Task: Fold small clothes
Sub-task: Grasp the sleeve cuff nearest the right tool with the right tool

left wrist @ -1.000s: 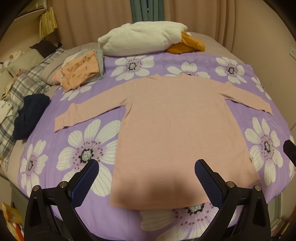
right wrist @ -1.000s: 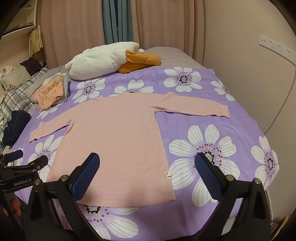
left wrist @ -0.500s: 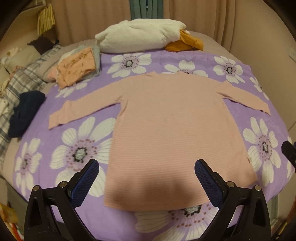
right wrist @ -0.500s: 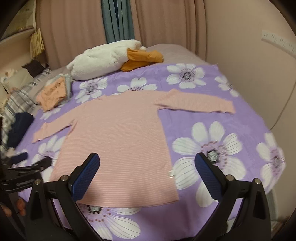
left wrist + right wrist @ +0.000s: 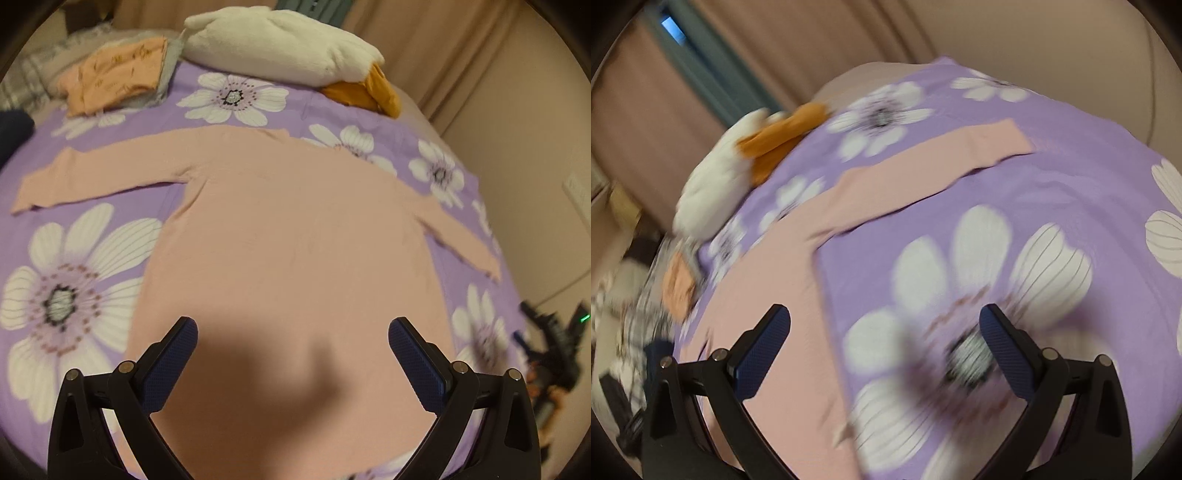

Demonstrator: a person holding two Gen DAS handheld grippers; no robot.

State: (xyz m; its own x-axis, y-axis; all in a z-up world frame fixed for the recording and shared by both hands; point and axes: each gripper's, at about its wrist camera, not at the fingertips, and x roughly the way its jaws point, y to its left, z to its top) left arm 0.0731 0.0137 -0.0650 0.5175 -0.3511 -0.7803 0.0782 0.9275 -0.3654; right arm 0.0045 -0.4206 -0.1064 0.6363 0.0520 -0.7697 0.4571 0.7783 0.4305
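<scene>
Pink long-sleeved top (image 5: 295,251) lies flat, unfolded, on the flowered bed (image 5: 74,280); both the left hand-held gripper (image 5: 291,332) and right hand-held gripper (image 5: 884,321) hover open, empty; next move likely requires gripping a sleeve

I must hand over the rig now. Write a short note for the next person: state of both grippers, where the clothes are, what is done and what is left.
Left gripper: open, empty, over the lower body of the pink long-sleeve top.
Right gripper: open, empty, at the top's right side edge, over the purple flowered bedspread.
The top lies flat, both sleeves spread out.
An orange garment lies folded on a small pile at the far left.
Done: the top is laid out. Left: every fold of it; no fold has begun.
</scene>
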